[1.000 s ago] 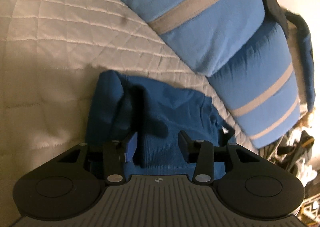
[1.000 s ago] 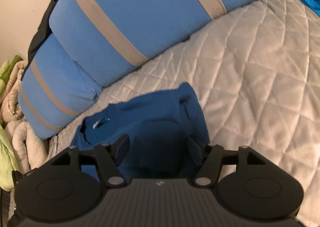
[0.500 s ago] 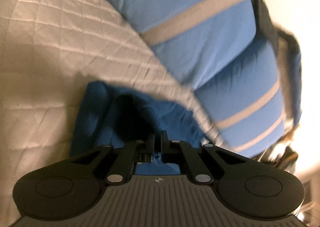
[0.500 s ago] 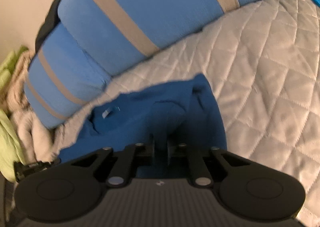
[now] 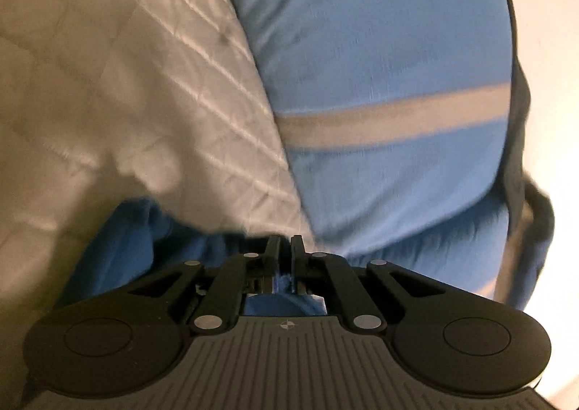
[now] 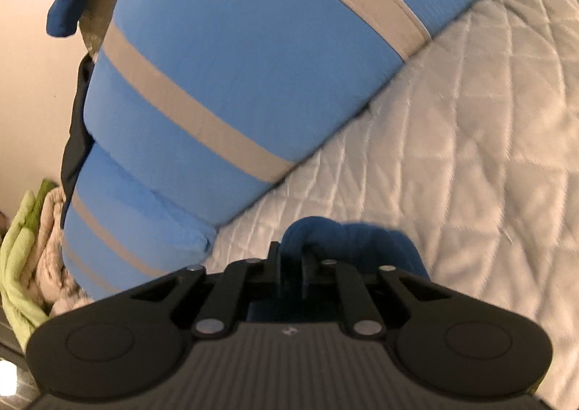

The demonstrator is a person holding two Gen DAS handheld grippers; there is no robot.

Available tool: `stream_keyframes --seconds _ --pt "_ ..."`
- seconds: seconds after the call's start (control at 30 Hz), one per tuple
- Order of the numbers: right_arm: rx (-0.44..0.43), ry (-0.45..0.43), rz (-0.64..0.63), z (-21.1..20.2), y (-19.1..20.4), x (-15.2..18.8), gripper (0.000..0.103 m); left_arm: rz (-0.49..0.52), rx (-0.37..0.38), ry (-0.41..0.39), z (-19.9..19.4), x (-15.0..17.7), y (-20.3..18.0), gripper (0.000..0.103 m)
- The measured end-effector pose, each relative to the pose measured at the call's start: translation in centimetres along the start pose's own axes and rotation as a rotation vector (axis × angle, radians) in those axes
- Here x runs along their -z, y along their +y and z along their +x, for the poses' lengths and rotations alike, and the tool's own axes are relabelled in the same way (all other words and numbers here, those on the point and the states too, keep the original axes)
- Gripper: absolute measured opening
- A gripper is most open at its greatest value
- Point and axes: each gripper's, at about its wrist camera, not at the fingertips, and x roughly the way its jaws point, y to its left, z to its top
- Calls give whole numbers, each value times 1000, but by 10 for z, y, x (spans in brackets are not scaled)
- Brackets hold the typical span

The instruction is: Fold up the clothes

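**A:** What do the two wrist views show?

**B:** Both look out over a white quilted bedspread (image 5: 108, 91). A large light-blue pillow with grey stripes (image 6: 235, 84) fills the upper middle of each frame, and both views are smeared with motion blur. The dark blue garment (image 5: 119, 247) is bunched at the bottom centre, right against the tools.

**A:** Are the tools holding it?

**B:** Yes. The left gripper (image 5: 282, 247) has its jaws closed to a thin slit with blue cloth pinched between them. The right gripper (image 6: 291, 256) is likewise clamped on a thicker fold of the same garment (image 6: 343, 236), which bulges up just past its tips.

**A:** So which step is this?

**B:** It looks like the start of a fold: two points of the garment are gripped, and nothing is neatly laid yet. The next move probably calls for carrying both held points together at the same pace and laying them across the rest of the cloth, keeping clear of the pillow.
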Motion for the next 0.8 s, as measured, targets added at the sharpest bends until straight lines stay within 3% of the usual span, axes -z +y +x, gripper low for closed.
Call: stream_keyframes --seconds 0.03,0.07,0.13,0.17,0.37,0.57,0.8 --pt "9 -29 -15 2 3 -2 17 11 -14 -21 -2 0 -2 15" --pt "18 -58 -32 3 6 -3 25 22 -27 -42 -3 0 -4 31" --pt "55 -88 -103 2 17 -4 58 90 -52 -67 -10 3 -9 44" --pt "75 -94 -147 1 22 -3 72 139 -66 -74 -14 5 -13 47" --pt "178 -82 -333 -14 44 7 103 487 -208 -76 -37 30 -36 64" --pt "261 -36 -460 -42 61 16 103 752 -310 -55 -64 57 -45 65" --pt "313 -32 -556 -94 74 23 103 857 -315 27 -96 72 -35 65"
